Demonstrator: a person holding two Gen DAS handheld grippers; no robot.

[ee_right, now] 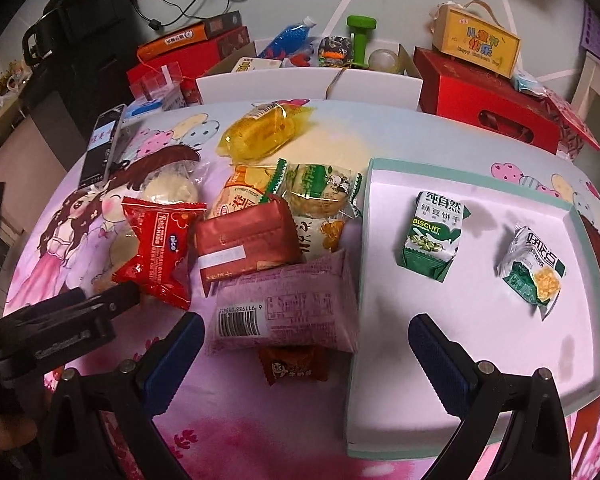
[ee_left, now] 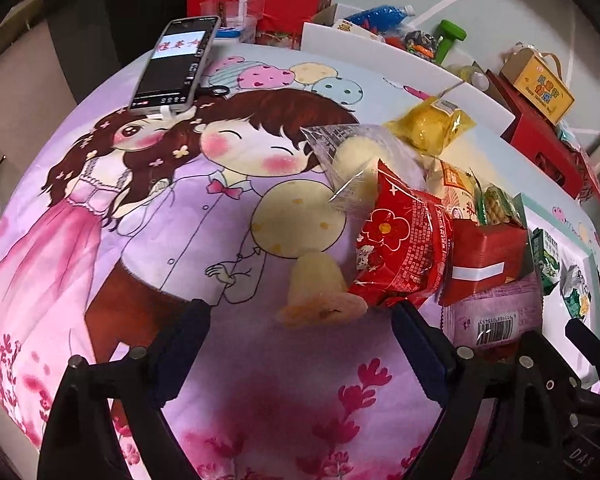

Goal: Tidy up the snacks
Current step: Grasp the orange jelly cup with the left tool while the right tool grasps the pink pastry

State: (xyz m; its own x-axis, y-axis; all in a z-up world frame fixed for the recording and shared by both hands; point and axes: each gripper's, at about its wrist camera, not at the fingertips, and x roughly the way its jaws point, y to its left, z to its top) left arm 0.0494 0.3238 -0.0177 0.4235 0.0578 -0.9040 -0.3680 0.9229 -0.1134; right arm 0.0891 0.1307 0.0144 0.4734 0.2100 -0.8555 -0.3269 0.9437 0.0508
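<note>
A pile of snack packets lies on the cartoon-print cloth. My left gripper [ee_left: 300,340] is open just short of a pale jelly cup [ee_left: 316,288], with a red flower-print packet [ee_left: 400,248] at its right finger. My right gripper [ee_right: 308,340] is open around the near end of a pink barcode packet [ee_right: 288,304], touching nothing. A small brown candy packet [ee_right: 294,366] pokes out under it. The teal-rimmed tray [ee_right: 480,320] on the right holds a green biscuit packet [ee_right: 434,236] and a white-green packet [ee_right: 534,268]. Behind lie a dark red packet [ee_right: 246,240] and a yellow bag [ee_right: 264,132].
A phone [ee_left: 172,68] stands propped at the far left of the table. Red gift boxes [ee_right: 484,100], a yellow carton [ee_right: 476,46], a green dumbbell [ee_right: 360,36] and a cardboard box of odds and ends line the far edge. The left gripper [ee_right: 108,294] shows at the right wrist view's left.
</note>
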